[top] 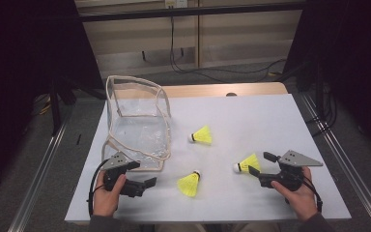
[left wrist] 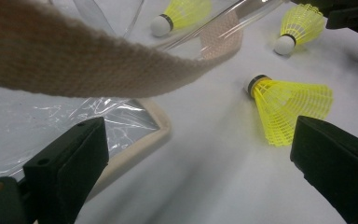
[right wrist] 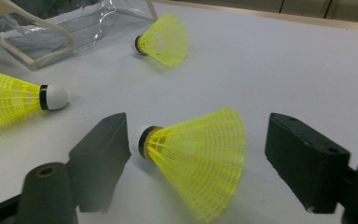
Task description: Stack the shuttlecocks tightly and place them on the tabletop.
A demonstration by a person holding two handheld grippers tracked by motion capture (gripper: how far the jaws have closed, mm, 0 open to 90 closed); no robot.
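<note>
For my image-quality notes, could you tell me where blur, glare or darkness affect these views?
High view: the table is evenly lit, its surroundings dark. Left gripper view: the fabric strap close to the lens is soft, and the clear bag shows glare streaks. Right gripper view: the nearest shuttlecock blurs at its lower skirt edge.

Three shuttlecocks lie near the clear plastic bag (top: pixel 137 128), which is edged with beige woven webbing: the one beside the bag (top: pixel 202 136), the one in front of it (top: pixel 190 183) and the one farthest from it (top: pixel 246 163), each with a bright yellow mesh skirt, a white cork tip and a thin black band between. The counter (top: pixel 251 121) under the bag is pale grey-white with a light wood strip along its far edge. The left tool (top: pixel 142 174), close to the bag, and the right tool (top: pixel 262 164), well away from it, are matt black, each topped by a grey plate.
</note>
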